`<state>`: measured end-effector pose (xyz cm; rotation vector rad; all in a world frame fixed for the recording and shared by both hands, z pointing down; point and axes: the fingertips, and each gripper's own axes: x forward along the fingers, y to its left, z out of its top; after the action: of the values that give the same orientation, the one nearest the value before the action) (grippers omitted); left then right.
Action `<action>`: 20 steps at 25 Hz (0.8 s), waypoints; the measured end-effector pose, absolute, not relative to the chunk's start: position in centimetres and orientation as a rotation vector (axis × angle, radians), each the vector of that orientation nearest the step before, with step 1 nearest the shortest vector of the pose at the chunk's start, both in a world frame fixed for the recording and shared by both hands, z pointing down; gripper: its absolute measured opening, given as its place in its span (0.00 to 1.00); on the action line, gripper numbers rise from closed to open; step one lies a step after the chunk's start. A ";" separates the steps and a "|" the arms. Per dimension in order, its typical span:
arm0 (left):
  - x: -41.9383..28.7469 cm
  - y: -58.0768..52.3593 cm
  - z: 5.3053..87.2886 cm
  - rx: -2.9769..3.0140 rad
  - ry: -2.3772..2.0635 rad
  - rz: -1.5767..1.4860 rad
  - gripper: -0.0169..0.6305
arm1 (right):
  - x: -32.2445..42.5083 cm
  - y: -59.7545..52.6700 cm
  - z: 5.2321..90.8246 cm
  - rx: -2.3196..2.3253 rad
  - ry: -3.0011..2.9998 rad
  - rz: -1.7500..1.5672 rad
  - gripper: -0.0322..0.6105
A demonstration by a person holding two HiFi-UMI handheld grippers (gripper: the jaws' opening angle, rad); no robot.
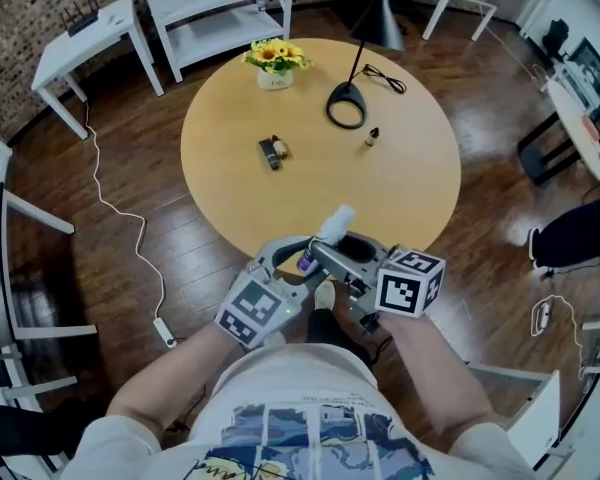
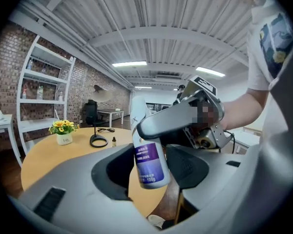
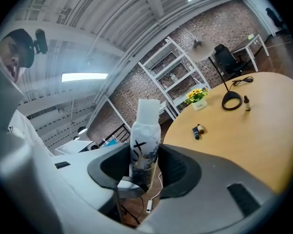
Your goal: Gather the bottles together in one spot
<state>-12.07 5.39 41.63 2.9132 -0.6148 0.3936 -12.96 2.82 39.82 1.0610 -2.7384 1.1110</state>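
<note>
Two handheld grippers meet at the near rim of a round wooden table (image 1: 410,198), both on one white bottle (image 1: 327,234) with a purple label. The person holding them stands at the table's near side, arms drawn in close to the body. The left gripper (image 1: 292,258) has its fingers (image 2: 112,167) closed on the bottle's lower end, where the purple label sits. The right gripper (image 1: 342,252) reaches in from the other side. Its fingers (image 3: 178,167) are clamped on the bottle's body higher up, below the white cap. In the left gripper view, one finger of the right gripper crosses in front of the bottle. The bottle is in the air, off the tabletop.

Farther out on the table, a small dark bottle (image 1: 272,152) lies on its side, left of centre. A tiny dropper bottle (image 1: 372,136) stands upright to its right, well apart from it. Near the dropper bottle sits the round black base of a desk lamp (image 1: 346,104), its cord trailing toward the far edge. A white pot of yellow flowers (image 1: 275,65) stands near the far rim. Beyond the table, a white shelf unit (image 1: 220,13) stands by a brick wall. A white cable (image 1: 143,230) runs across the dark wood floor (image 1: 110,288).
</note>
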 end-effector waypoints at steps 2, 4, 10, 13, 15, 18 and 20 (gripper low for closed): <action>-12.1 5.8 41.6 2.947 -0.559 0.402 0.35 | -12.9 3.0 39.7 1.082 -2.735 1.055 0.34; -12.5 6.1 41.6 2.982 -0.511 0.420 0.36 | -12.3 3.1 39.3 1.120 -2.732 0.978 0.34; -16.1 6.0 38.4 2.980 -0.388 0.346 0.36 | -11.9 5.4 38.2 1.073 -2.651 0.582 0.34; -16.3 5.9 34.5 2.957 -0.179 0.284 0.36 | -12.8 7.1 38.9 0.971 -2.574 0.412 0.34; -15.6 6.3 32.5 2.974 -0.021 0.272 0.36 | -13.9 8.1 39.4 0.903 -2.564 0.377 0.34; -13.8 7.6 32.0 2.992 0.224 0.344 0.36 | -15.2 8.6 39.6 0.829 -2.599 0.367 0.34; -12.6 8.6 32.8 2.976 0.358 0.419 0.36 | -15.4 8.5 39.6 0.806 -2.619 0.368 0.34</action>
<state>-12.63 8.56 32.80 2.9758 0.3580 0.4192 -15.40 8.53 39.60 0.8055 -2.6188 0.3684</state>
